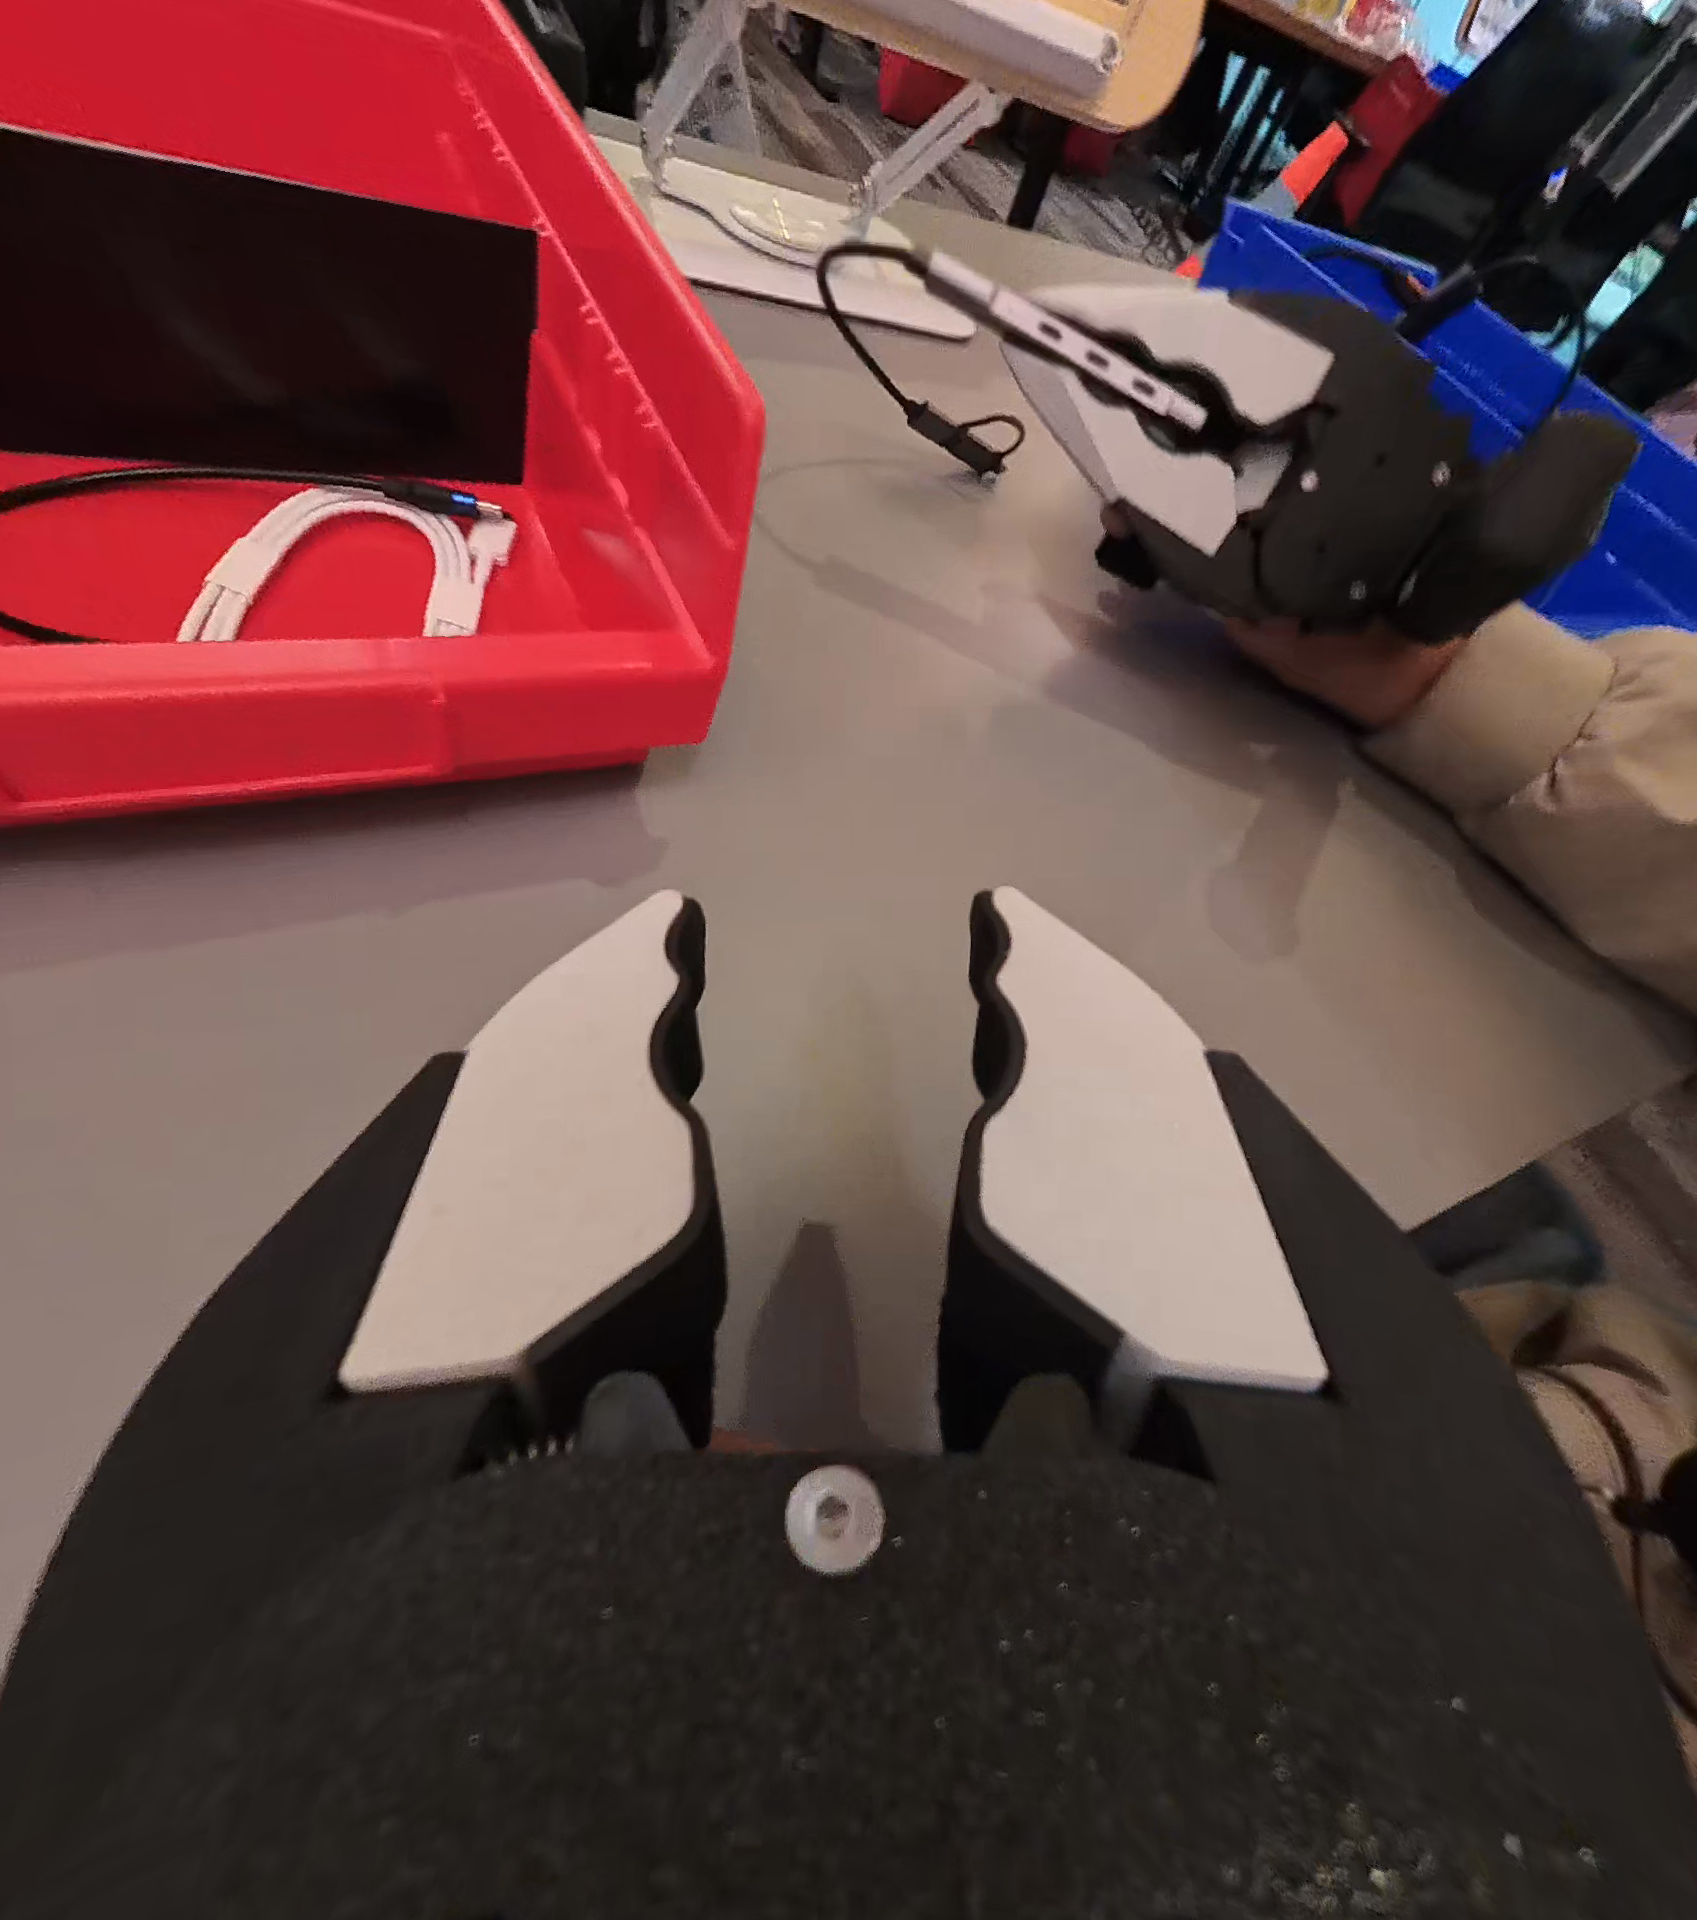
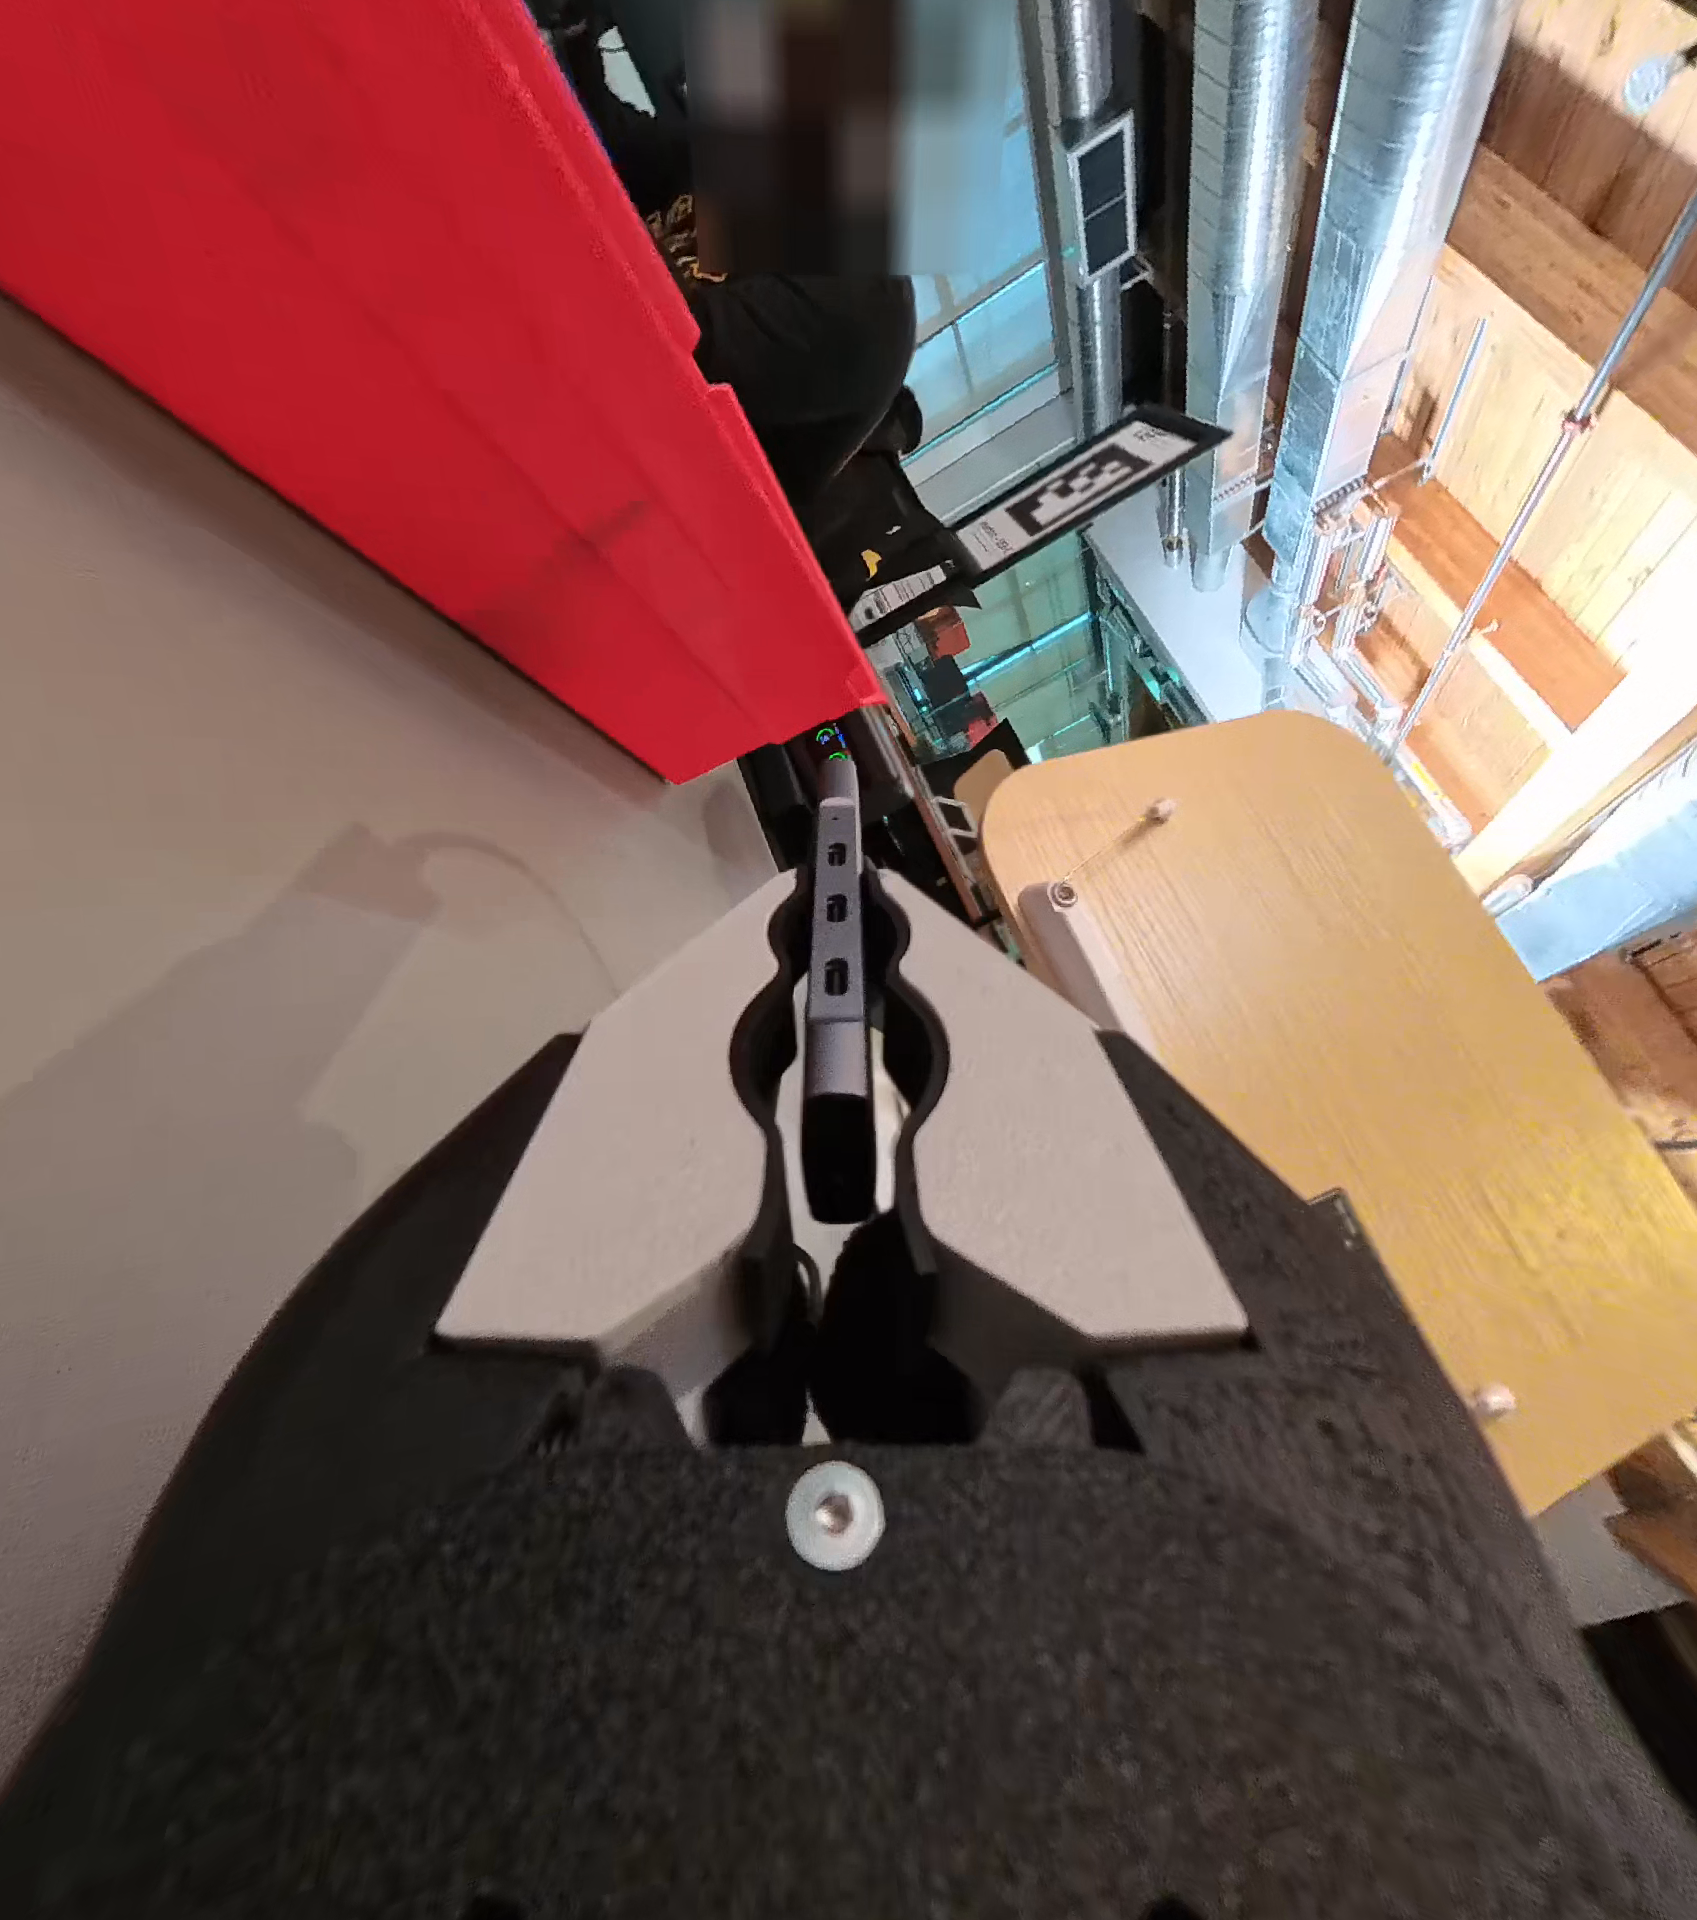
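Right gripper (image 2: pixel 839 914) clenched on a slim grey hub (image 2: pixel 839 997), the jaws pinching its flat sides so that the row of ports faces the camera and the body runs out past the fingertips. The grip sits on the hub's rear half, which leaves the cable end free; seen from the left wrist view, the right gripper (image 1: pixel 1124 384) is tilted up off the table (image 1: pixel 875 748), held in a hand (image 1: pixel 1343 665) with a beige sleeve (image 1: pixel 1602 790) resting near the table edge. The hub (image 1: pixel 1062 332) points up and away, and its short black cable (image 1: pixel 865 343) droops in a loop, the plug (image 1: pixel 969 442) hanging just at or on the table surface; cannot tell whether it touches. Lifting by the rigid body rather than by the cord looks deliberate, a judgement only: the cord would swing. Left gripper (image 1: pixel 836 914) released, jaws apart with nothing between them, hovering low over bare table, just beside the near corner of the red bin (image 1: pixel 304 717). That bin stands on the table to the left; inside lie a white bundled cable (image 1: pixel 345 561) and a black cable (image 1: pixel 13 582) coiled loosely on the floor, with a black divider (image 1: pixel 200 312) standing behind them. A blue bin (image 1: pixel 1602 499) sits behind the right gripper. In the right wrist view the red bin (image 2: pixel 356 343) fills the upper left, close ahead of the hub's tip.
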A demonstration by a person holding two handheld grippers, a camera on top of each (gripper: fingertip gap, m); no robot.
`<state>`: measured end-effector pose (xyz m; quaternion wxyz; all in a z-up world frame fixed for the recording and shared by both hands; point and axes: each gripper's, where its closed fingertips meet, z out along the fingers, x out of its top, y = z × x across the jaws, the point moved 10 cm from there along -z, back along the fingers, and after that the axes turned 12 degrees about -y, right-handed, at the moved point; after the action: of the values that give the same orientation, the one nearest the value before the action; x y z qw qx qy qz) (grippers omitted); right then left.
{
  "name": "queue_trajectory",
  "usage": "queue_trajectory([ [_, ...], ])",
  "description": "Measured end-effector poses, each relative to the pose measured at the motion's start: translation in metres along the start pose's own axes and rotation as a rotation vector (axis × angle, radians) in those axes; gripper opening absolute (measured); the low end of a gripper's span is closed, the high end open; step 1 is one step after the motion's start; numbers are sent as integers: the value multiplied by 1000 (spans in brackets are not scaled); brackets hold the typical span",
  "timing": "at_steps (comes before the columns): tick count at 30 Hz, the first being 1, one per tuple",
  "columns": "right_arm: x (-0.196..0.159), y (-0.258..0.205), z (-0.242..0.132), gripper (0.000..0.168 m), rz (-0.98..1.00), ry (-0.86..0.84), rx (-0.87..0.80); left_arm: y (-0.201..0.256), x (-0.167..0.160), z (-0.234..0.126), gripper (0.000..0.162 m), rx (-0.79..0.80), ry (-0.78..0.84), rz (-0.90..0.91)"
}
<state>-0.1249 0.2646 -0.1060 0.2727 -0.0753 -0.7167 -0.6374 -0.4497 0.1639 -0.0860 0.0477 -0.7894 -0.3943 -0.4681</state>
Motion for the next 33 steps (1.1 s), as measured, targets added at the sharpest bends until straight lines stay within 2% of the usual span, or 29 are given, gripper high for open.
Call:
queue_trajectory([
  [3,2,-3,1,7,-17,-1,3,-8,8,4,49,-8,5,-61],
  [5,1,-1,0,7,10,-1,4,-11,16,7,49,-8,-12,-34],
  [8,-3,4,0,7,58,-2,9,-15,41,3,45,-92,-73,209],
  [13,-6,7,1,7,106,-5,24,-37,119,-5,42,-113,-44,740],
  [16,-7,6,2,7,110,-4,41,-61,163,18,31,-88,-142,904],
  [19,-7,6,2,7,116,-5,49,-85,184,59,31,-178,-420,883],
  [22,-8,6,3,7,124,-6,62,-106,185,102,32,-228,-767,781],
  [24,-9,6,3,7,131,-7,72,-113,179,123,32,-234,-878,740],
  [28,-9,6,3,7,144,-5,89,-121,164,148,38,-76,-880,862],
  [32,-10,6,3,7,152,-4,104,-119,151,159,30,28,-835,965],
  [33,-10,6,4,7,153,-5,105,-119,148,160,23,51,-833,992],
])
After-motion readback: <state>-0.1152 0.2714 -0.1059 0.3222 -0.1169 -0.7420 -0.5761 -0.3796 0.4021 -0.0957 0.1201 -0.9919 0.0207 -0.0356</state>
